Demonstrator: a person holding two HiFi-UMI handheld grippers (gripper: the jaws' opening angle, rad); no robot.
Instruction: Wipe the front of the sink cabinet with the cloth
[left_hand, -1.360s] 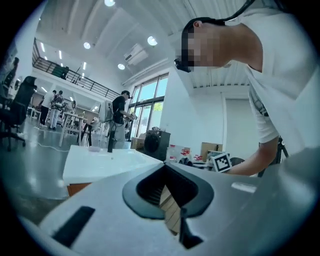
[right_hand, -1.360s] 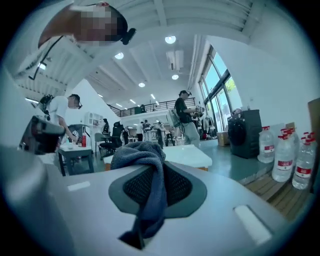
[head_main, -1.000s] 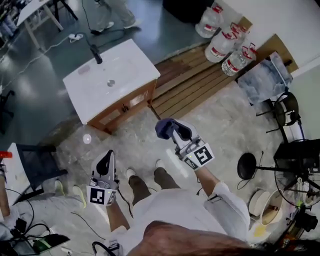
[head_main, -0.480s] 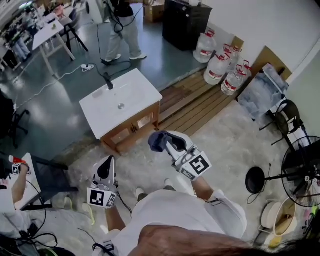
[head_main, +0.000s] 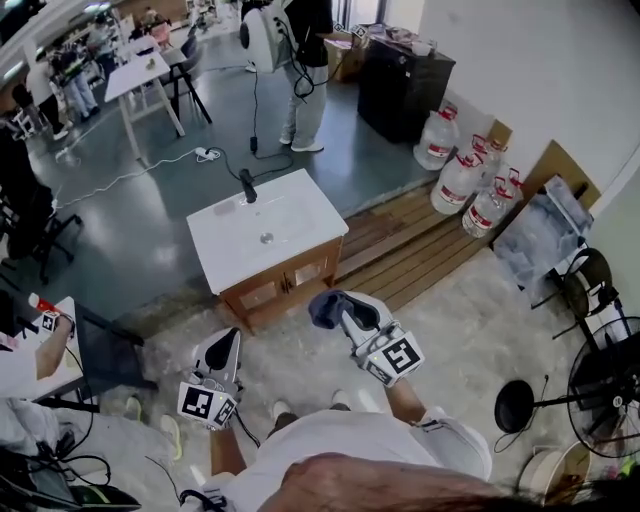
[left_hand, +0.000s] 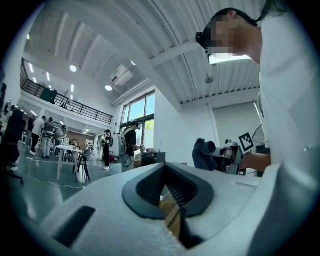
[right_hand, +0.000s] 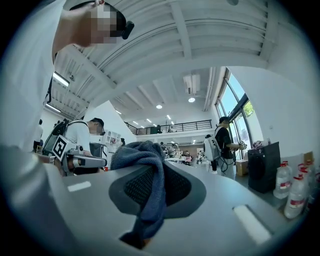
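Person stands on the floor facing the sink cabinet (head_main: 287, 282), near it but not within touch.

- Right hand-held gripper (head_main: 338, 312): jaws clamped on the dark blue cloth (head_main: 323, 308). It bunches over the tips and hangs forward, probably carried that way so a padded wad meets the wood first.
- Left hand-held gripper (head_main: 222, 349): jaws drawn together, nothing in them. It is held low and aside, likely to keep out of the wiping path.

Hard to read: the cabinet front is steeply foreshortened under the white basin (head_main: 262, 238), so its door detail is unclear. The left gripper view shows only a sliver of wood past the jaws. The right gripper view misses the cabinet.
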